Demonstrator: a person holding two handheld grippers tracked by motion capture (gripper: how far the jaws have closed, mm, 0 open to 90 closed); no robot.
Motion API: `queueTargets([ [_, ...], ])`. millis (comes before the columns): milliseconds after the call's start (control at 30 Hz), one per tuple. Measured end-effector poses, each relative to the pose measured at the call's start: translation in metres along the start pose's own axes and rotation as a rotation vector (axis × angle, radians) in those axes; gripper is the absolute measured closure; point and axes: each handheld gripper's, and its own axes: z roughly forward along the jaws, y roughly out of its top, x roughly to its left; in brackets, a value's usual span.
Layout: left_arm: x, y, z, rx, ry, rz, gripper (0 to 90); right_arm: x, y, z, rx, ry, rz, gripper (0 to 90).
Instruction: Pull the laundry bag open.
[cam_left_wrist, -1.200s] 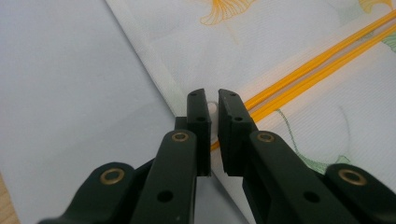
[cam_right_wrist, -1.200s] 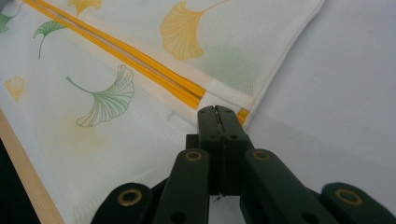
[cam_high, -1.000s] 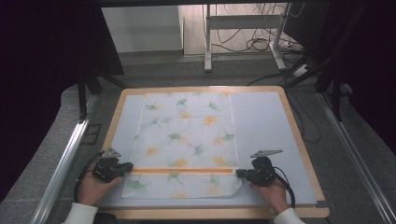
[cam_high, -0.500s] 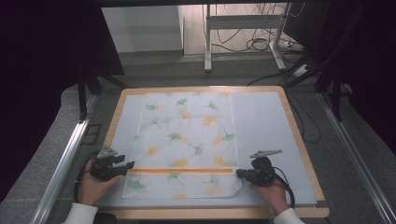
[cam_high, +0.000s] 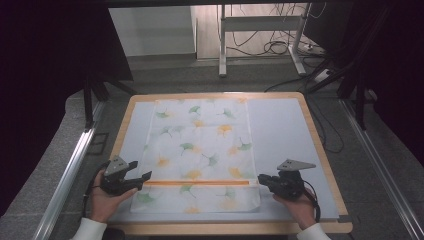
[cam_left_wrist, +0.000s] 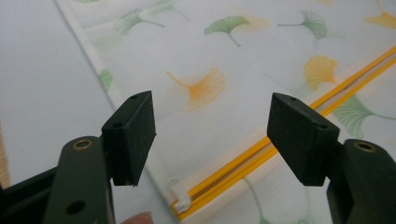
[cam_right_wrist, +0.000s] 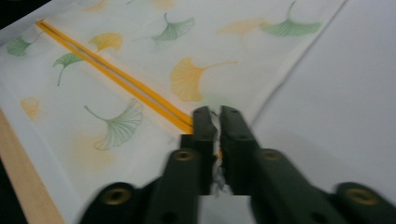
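Observation:
A white cloth (cam_high: 200, 150) printed with green and orange ginkgo leaves lies flat on the pale blue mat (cam_high: 285, 130). An orange stripe (cam_high: 197, 183) crosses it near the front edge. My left gripper (cam_high: 140, 171) sits at the stripe's left end; its jaws have just been opening and stand wide apart (cam_left_wrist: 210, 135) above the cloth (cam_left_wrist: 210, 56), touching nothing. My right gripper (cam_high: 260, 179) is at the stripe's right end. Its jaws (cam_right_wrist: 217, 116) have just been opening too; a narrow gap shows between them, with the cloth's edge (cam_right_wrist: 140, 56) still in it.
A wooden rim (cam_high: 320, 150) frames the mat. Metal rails (cam_high: 70, 170) run along both sides of the table. Dark drapes hang left and right. Behind the table, a stand's legs (cam_high: 222, 45) and cables (cam_high: 275, 47) lie on the floor.
The left gripper's jaws have opened and let go of the cloth's left edge. Both hands stayed where they were, and the cloth lies as before.

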Motion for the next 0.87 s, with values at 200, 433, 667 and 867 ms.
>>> queueTargets([
  [200,-0.007,0.001,0.006,0.008,0.003,0.024,32.0,-0.022,-0.008,-0.018,-0.039,-0.047,0.023,55.6],
  [433,-0.01,-0.001,0.009,0.023,0.021,0.044,31.1,-0.04,-0.014,-0.026,-0.048,-0.102,0.065,44.0],
  [667,-0.009,-0.002,0.011,0.036,0.03,0.059,30.1,-0.041,-0.015,-0.023,-0.023,-0.113,0.07,40.3],
  [867,-0.008,-0.002,0.01,0.038,0.032,0.063,29.2,-0.036,-0.015,-0.02,-0.01,-0.101,0.049,39.0],
])
